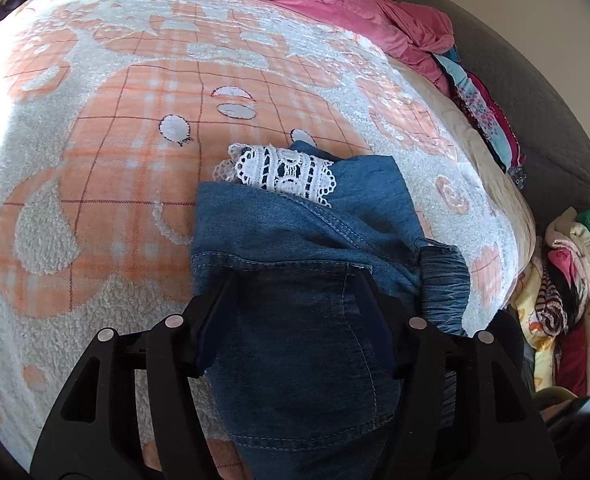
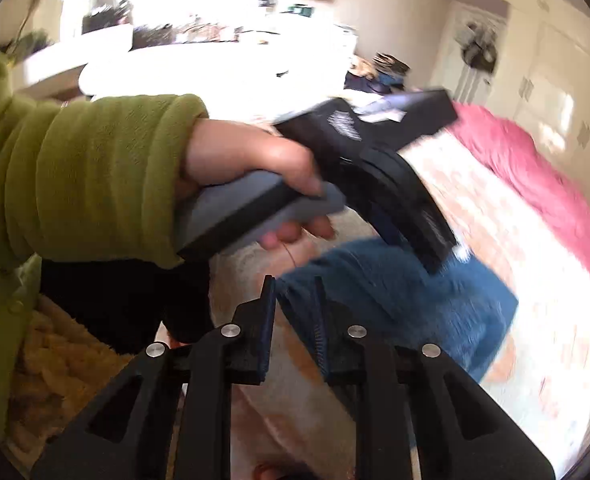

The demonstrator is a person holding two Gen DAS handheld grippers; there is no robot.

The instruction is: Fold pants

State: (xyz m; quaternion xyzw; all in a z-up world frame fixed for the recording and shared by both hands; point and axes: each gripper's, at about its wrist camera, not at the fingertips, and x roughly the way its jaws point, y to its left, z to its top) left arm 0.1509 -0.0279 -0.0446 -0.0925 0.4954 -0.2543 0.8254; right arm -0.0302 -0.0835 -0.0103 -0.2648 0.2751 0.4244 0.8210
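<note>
Lying folded on the orange-and-white blanket (image 1: 107,184), the denim pants (image 1: 307,280) had a white lace trim (image 1: 283,172) at the far end. Left gripper (image 1: 295,312) sat over them, jaws wide apart with denim between. Right gripper (image 2: 295,304) hung above the bed, jaws slightly apart, holding nothing. Left hand (image 2: 251,164) in a green sleeve (image 2: 83,172) gripped its handle.

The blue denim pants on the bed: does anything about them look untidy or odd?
Yes. The blue denim pants lie in a rough bundle on the orange-and-white fleece blanket. The white lace trim sticks out at the far end, and the gathered waistband bulges out on the right side.
</note>
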